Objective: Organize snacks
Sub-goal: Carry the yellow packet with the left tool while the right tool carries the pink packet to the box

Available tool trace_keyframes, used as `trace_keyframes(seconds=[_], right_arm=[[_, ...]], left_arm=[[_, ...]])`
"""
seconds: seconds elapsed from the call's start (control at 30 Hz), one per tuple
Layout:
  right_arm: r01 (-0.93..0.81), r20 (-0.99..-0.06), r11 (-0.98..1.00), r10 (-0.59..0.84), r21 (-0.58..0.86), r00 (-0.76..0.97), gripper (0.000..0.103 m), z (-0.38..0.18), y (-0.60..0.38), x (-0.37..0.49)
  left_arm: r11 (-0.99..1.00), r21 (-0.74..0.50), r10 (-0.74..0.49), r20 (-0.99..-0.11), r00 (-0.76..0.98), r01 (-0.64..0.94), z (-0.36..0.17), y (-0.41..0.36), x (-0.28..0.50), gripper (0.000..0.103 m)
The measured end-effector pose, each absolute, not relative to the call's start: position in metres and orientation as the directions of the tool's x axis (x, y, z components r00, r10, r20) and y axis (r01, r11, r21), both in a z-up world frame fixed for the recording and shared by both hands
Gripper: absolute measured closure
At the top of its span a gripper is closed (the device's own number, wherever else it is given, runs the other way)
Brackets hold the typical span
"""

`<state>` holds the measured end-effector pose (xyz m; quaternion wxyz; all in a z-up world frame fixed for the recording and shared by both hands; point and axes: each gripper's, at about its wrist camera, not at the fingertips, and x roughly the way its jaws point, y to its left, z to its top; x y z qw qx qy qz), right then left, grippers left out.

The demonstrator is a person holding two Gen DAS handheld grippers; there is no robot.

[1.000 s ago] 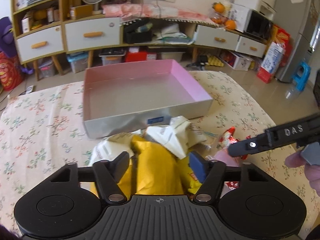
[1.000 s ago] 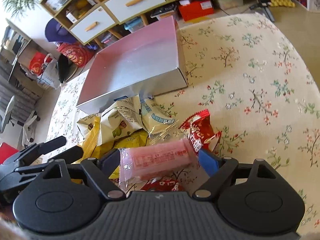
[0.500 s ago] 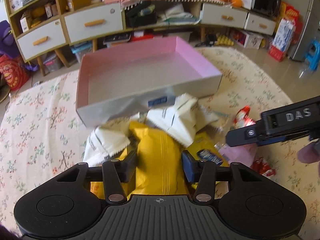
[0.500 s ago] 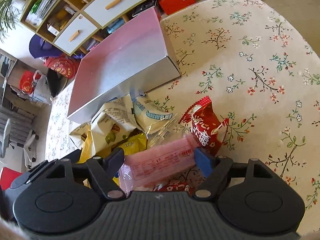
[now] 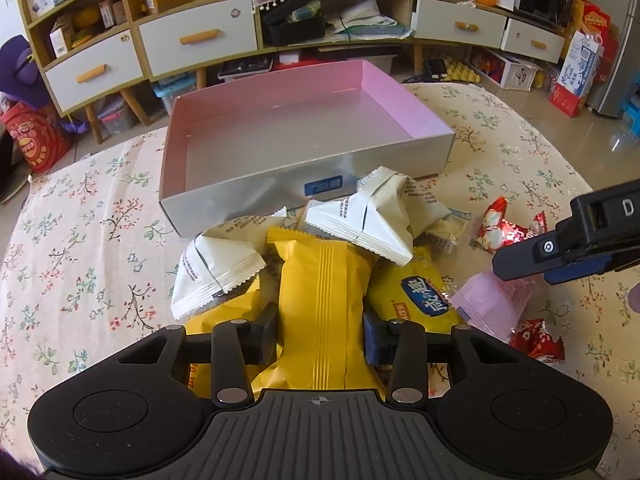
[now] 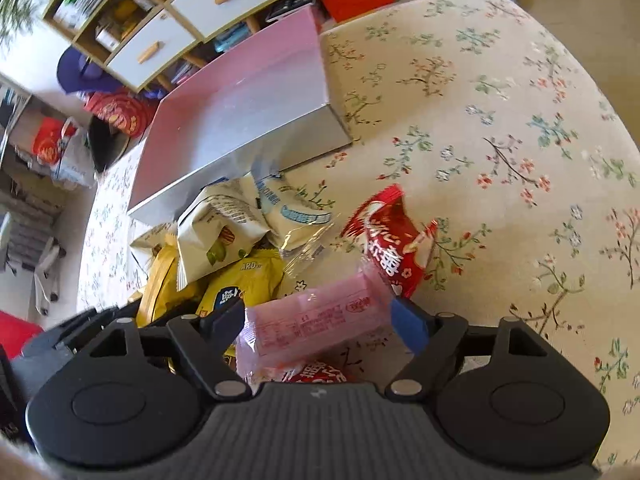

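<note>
A pile of snack packets lies in front of the empty pink-lined box (image 5: pixel 304 184) (image 6: pixel 240 120) on the flowered tablecloth. My left gripper (image 5: pixel 320 332) is closing, and its pads press the sides of a yellow packet (image 5: pixel 320 288) on top of the pile. White packets (image 5: pixel 360 216) lean on it. My right gripper (image 6: pixel 318 318) (image 5: pixel 532 264) reaches down at the right of the pile. Its jaws are opening, and a pink packet (image 6: pixel 316 320) (image 5: pixel 492 300) lies crosswise between them, its ends close to the pads. A red packet (image 6: pixel 392 240) lies just beyond.
Another yellow packet (image 5: pixel 416 296) and a second red packet (image 5: pixel 540 340) lie near the grippers. Shelves with drawers (image 5: pixel 200 40) stand beyond the table's far edge. Bare tablecloth (image 6: pixel 500 120) stretches to the right of the box.
My left gripper came down onto the pile and its fingers drew in around the yellow packet. My right gripper stayed over the pink packet and rolled a little.
</note>
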<state>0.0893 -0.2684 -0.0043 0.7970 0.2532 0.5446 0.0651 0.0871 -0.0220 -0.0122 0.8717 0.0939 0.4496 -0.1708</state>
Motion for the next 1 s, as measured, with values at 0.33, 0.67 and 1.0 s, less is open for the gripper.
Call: trace_keyframes(seconds=[0.33,0.67,1.0], right_arm=[[0.262,-0.811,0.785,0.46,0.562,0.362,0.022,-0.015,-0.272,0.076],[0.301,-0.855,0.824,0.362,0.48,0.371,0.03,-0.023,-0.248,0.101],[0.189,-0.865,0.904,0.279,0.383,0.417,0.066,-0.016,-0.234,0.1]], left_arm=[[0.912,0.03,-0.214,-0.816,0.537,0.409,-0.014,-0.029,0.083,0.065],[0.908,0.03,-0.219,-0.815,0.536,0.417,-0.015,-0.024,0.077,0.065],[0.914,0.033,-0.216,-0.806,0.552,0.405,-0.01,-0.02,0.074,0.066]])
